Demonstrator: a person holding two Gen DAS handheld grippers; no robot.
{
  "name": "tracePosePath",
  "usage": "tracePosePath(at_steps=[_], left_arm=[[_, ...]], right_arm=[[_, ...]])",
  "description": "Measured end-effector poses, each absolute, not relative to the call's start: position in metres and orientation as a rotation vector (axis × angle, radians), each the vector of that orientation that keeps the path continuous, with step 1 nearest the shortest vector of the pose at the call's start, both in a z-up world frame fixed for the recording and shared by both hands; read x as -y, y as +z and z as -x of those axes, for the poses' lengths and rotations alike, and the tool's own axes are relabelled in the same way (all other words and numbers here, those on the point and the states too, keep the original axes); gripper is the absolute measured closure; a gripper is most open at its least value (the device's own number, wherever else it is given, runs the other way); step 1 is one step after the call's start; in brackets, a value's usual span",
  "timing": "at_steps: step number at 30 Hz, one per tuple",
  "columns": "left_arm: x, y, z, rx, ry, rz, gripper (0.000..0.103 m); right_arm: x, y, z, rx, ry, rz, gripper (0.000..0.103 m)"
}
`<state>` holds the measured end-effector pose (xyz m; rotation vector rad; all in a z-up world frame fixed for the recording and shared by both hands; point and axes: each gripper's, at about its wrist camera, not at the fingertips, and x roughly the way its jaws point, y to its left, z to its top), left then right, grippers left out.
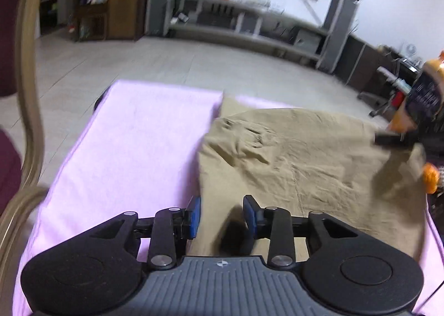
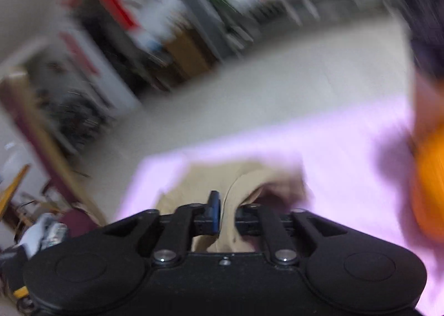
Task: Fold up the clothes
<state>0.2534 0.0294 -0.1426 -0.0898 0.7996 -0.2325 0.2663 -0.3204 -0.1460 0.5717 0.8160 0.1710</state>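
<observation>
My left gripper (image 1: 222, 216) stands spread above the crumpled khaki cloth garment (image 1: 299, 160) on the pink-covered surface's (image 1: 133, 144) right side; my right gripper (image 2: 226, 214) pinches its fold.

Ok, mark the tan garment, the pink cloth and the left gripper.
tan garment (image 1: 299, 155), left wrist view, on its wrinkled middle.
pink cloth (image 1: 133, 144), left wrist view, on bare cloth.
left gripper (image 1: 222, 216), left wrist view, between its fingertips.

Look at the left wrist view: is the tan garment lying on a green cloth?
No, the tan garment lies on a pink cloth that covers the surface.
</observation>
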Motion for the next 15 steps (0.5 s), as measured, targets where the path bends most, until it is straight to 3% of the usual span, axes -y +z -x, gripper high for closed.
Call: tracePosePath(at_steps=[2,5,10,12,15], left_arm=[[-0.044,-0.134,-0.230,-0.803,-0.216,0.085,0.059],[-0.065,-0.121,-0.192,-0.814,-0.198,0.084,0.056],[-0.103,-0.123,-0.130,-0.905,-0.220,0.157,0.047],[-0.109,-0.131,-0.108,-0.943,-0.223,0.215,0.036],[-0.118,-0.147,-0.082,-1.013,-0.210,0.346,0.036]], right_arm=[[0.335,-0.157,-0.256,-0.877,0.130,-0.653,0.072],[0.348,-0.141,-0.218,-0.835,0.150,-0.743,0.057],[0.349,-0.101,-0.151,-0.880,0.141,-0.793,0.053],[0.344,-0.091,-0.121,-0.894,0.147,-0.812,0.047],[0.323,-0.092,-0.080,-0.971,0.179,-0.812,0.046]])
